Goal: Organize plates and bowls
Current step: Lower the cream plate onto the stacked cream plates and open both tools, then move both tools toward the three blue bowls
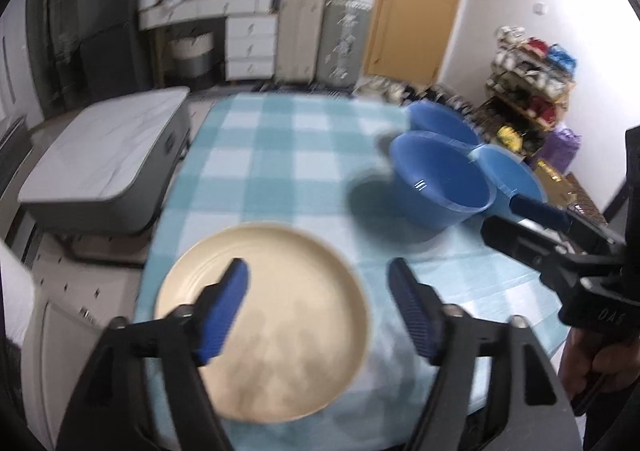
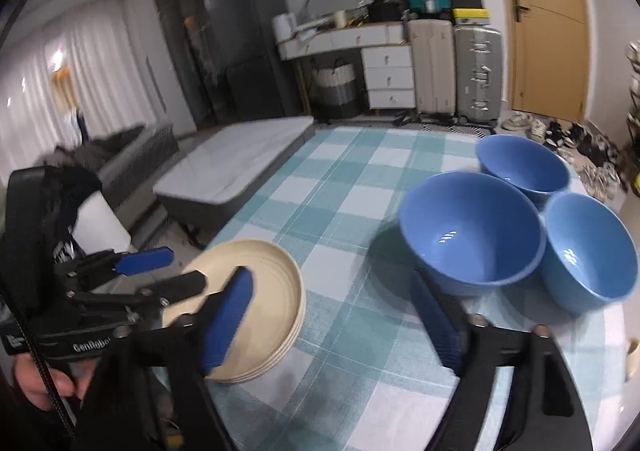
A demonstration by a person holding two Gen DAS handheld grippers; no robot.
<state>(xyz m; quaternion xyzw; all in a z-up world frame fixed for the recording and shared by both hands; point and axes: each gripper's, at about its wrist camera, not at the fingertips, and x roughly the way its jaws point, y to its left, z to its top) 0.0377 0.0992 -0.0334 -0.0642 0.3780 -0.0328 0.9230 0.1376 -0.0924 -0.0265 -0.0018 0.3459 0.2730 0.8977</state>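
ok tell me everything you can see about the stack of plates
The plates are cream, round and shallow, with raised rims and faint rings inside; they look like matte plastic or ceramic. The right wrist view shows several edges nested in one neat stack, lying flat near the table's left edge on the blue checked cloth. The top plate is empty. Nothing grips the stack: the left gripper hovers open over it, and the blue bowls sit apart to the right.

Left wrist cam: close above cream plates [image 1: 262,321], facing fwd and down over checked tablecloth [image 1: 288,155]. Right wrist cam: same tilt, nearer blue bowls [image 2: 472,227]. Shared: plates, bowls, cloth, door [image 2: 548,27], suitcases [image 2: 478,73].
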